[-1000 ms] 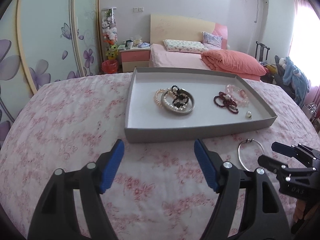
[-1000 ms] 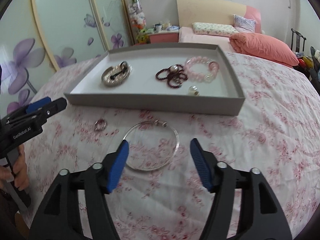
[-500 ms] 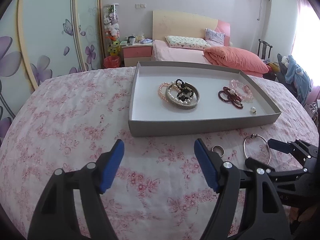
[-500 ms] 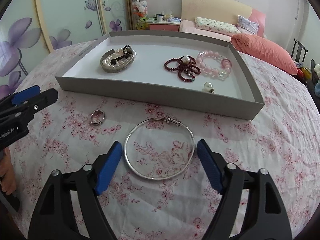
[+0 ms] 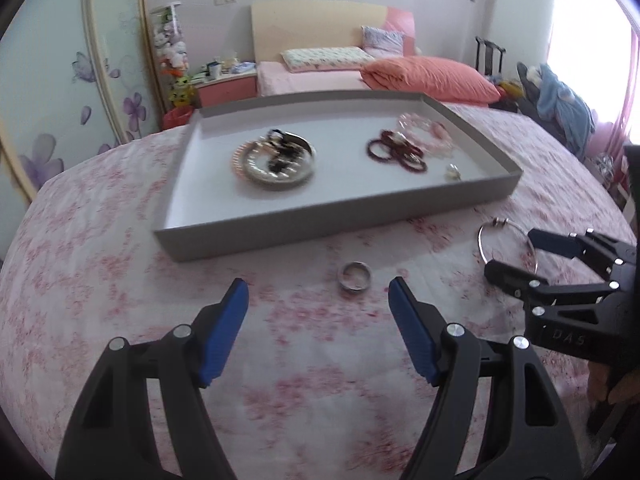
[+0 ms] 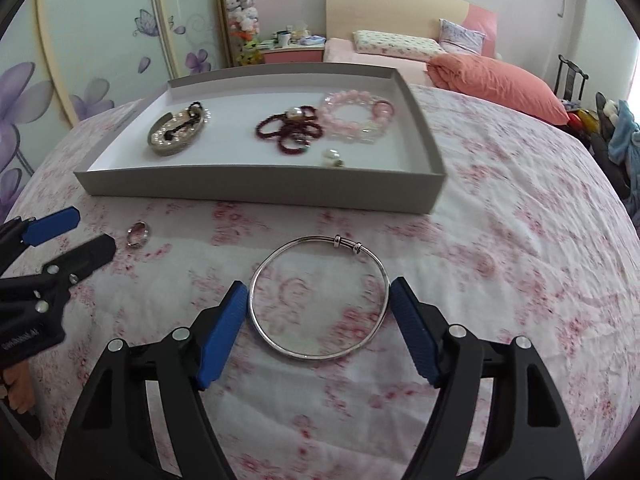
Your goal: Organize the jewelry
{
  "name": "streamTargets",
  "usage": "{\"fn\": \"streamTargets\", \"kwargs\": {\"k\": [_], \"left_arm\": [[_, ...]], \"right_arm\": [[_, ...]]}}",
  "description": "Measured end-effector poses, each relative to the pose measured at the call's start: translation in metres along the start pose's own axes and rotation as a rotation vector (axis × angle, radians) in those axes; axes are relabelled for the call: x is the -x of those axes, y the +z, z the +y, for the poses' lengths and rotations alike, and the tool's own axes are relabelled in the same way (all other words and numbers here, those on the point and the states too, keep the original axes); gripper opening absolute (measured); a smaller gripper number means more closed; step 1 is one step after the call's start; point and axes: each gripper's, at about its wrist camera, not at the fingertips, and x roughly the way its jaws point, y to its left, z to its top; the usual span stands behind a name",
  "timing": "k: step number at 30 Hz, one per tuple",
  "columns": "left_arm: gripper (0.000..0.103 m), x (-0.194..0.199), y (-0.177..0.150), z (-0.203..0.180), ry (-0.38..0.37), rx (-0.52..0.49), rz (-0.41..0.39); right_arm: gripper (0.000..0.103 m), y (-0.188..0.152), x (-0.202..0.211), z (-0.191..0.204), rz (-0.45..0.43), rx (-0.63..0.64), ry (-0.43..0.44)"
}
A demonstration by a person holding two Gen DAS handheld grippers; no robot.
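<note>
A grey tray (image 5: 280, 228) (image 6: 256, 188) on the floral cloth holds a pearl and silver bangle pile (image 5: 274, 158) (image 6: 178, 128), dark red beads (image 5: 396, 152) (image 6: 290, 130), a pink bead bracelet (image 5: 426, 132) (image 6: 358, 114) and a pearl piece (image 5: 453, 171) (image 6: 332, 157). A silver ring (image 5: 355, 276) (image 6: 138, 234) lies on the cloth just ahead of my open left gripper (image 5: 319, 300) (image 6: 76, 234). A thin silver bangle (image 6: 319, 298) (image 5: 490, 236) lies between the open fingers of my right gripper (image 6: 316, 304) (image 5: 516, 250).
The pink floral cloth (image 6: 500, 240) covers a round table that drops away at the sides. Behind stand a bed with an orange duvet (image 5: 432, 78), a pink nightstand (image 5: 226, 86), wardrobe doors with purple flowers (image 6: 80, 60) and a chair with clothes (image 5: 560, 104).
Both grippers have moved forward and lower. The ring now lies just ahead of my left fingers. The silver bangle now lies between my right fingers.
</note>
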Motion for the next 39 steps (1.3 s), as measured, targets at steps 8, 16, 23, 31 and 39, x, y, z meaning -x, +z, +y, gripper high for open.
{"fn": "streamTargets", "kwargs": {"k": [8,16,23,31,39], "left_arm": [[0.06,-0.023,0.005,-0.019,0.04,-0.025,0.058],[0.055,-0.027,0.009,-0.023,0.042,-0.03,0.052],[0.029,-0.026,0.009,-0.027,0.006,-0.043,0.048],[0.022,-0.021,0.003,-0.018,-0.016,-0.03,0.044],[0.022,-0.011,-0.007,0.0,-0.049,-0.023,0.042]], "right_arm": [[0.073,-0.001,0.0,-0.004,-0.001,-0.007,0.001],[0.074,0.003,-0.002,-0.002,0.009,0.004,0.0],[0.074,0.003,-0.003,0.0,0.003,0.016,0.004],[0.073,0.0,-0.001,0.0,0.002,0.021,0.011],[0.073,-0.002,0.0,0.0,0.002,0.02,0.014]]}}
